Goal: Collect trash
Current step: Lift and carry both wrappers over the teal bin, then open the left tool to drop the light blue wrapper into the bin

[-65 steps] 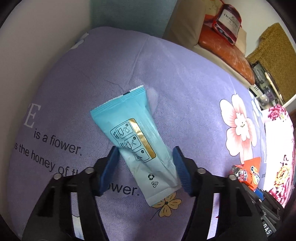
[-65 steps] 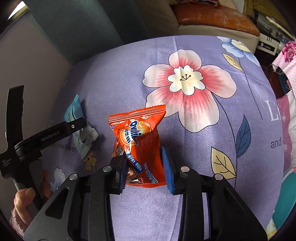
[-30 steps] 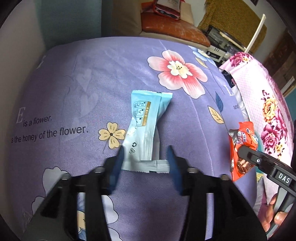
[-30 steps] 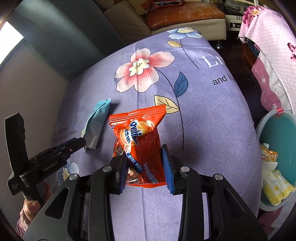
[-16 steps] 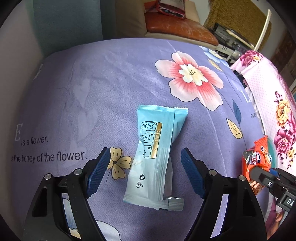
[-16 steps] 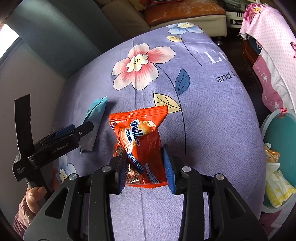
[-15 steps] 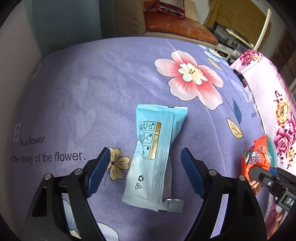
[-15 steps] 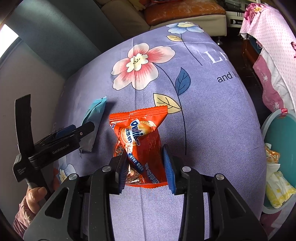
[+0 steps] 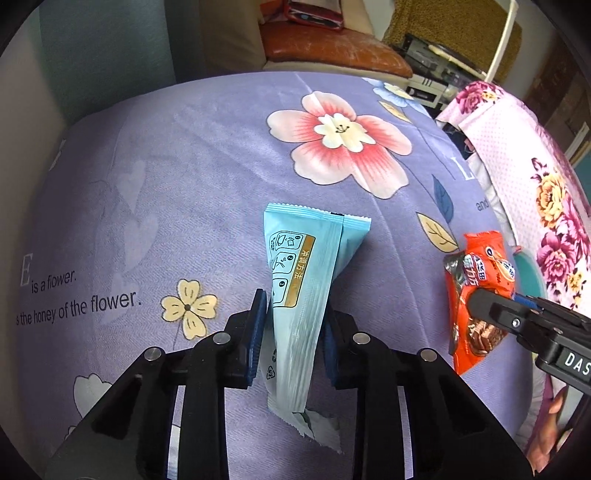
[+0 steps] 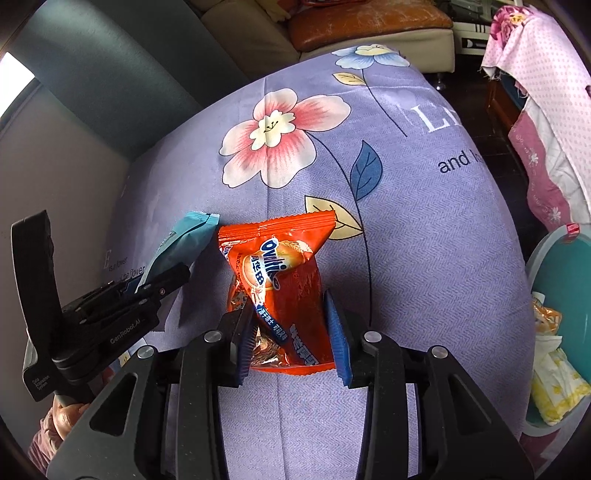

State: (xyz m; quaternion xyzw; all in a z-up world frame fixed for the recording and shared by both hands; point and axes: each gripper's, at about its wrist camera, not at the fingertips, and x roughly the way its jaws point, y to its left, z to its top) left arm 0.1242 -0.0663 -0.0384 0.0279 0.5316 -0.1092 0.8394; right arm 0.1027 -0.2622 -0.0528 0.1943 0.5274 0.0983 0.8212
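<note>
My left gripper (image 9: pixel 293 325) is shut on a light blue wrapper (image 9: pixel 306 280), which stands pinched between the blue pads above the purple flowered cloth (image 9: pixel 184 166). My right gripper (image 10: pixel 291 328) is shut on an orange Ovaltine snack packet (image 10: pixel 280 280) and holds it above the cloth. The orange packet also shows at the right of the left wrist view (image 9: pixel 476 295), and the blue wrapper (image 10: pixel 181 247) and the left gripper (image 10: pixel 159 284) at the left of the right wrist view.
A teal trash bin (image 10: pixel 554 273) with yellow and white wrappers inside stands off the cloth's right edge. A pink floral cloth (image 9: pixel 535 177) hangs at the right. A sofa with an orange cushion (image 10: pixel 369 22) lies behind.
My left gripper has gone from open around the flat blue wrapper to shut on it, and the wrapper now stands up off the cloth. The right gripper keeps holding the orange packet.
</note>
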